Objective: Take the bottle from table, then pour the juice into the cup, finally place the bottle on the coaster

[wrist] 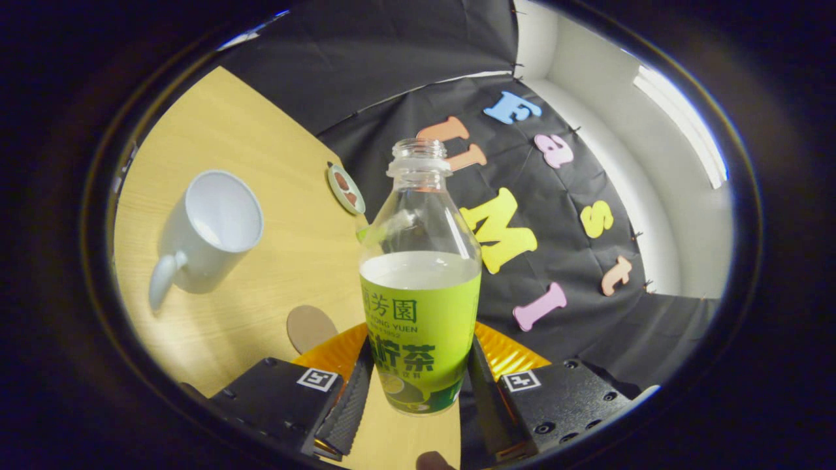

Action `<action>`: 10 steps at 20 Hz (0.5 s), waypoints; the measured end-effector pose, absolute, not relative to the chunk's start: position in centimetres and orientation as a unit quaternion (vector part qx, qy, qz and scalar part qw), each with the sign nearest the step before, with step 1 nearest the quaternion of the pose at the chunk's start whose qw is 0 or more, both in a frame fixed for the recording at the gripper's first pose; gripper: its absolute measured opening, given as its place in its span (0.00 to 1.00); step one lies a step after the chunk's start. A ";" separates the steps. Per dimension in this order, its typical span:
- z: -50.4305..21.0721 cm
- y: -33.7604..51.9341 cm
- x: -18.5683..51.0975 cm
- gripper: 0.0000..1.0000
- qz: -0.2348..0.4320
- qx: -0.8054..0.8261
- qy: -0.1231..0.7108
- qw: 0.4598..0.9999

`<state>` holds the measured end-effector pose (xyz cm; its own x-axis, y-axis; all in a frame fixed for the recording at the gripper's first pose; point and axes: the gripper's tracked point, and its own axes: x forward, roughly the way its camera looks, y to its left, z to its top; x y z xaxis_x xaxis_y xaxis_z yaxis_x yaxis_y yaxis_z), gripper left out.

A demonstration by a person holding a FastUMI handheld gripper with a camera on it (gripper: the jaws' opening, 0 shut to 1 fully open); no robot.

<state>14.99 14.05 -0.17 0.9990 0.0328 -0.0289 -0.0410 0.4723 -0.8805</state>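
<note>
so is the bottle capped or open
Open: the bottle has a bare threaded neck with no cap on it, and it sits between the claw fingers.

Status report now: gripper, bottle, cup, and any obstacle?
Gripper shut on bottle, cap off, held off the table. Cup ahead, beyond the fingers, looks empty. Brown coaster nearer, bare. Nothing in the way.

Gripper (418, 391) fingers (349, 405) clamped on bottle (419, 307).

A pale wooden table (274, 156) meets black cloth (568, 215), with white walls (659, 196) and a bright light strip (679, 124) beyond.
</note>
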 end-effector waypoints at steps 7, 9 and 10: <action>0.5 13.8 15.0 0.77 -0.003 -0.592 -0.013 0.806; 0.9 14.0 14.9 0.77 -0.007 -0.608 -0.023 0.794; 0.8 14.0 15.0 0.77 -0.005 -0.611 -0.024 0.791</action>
<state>15.05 13.97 0.76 0.9988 0.0210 0.0449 0.0381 0.2537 -0.9665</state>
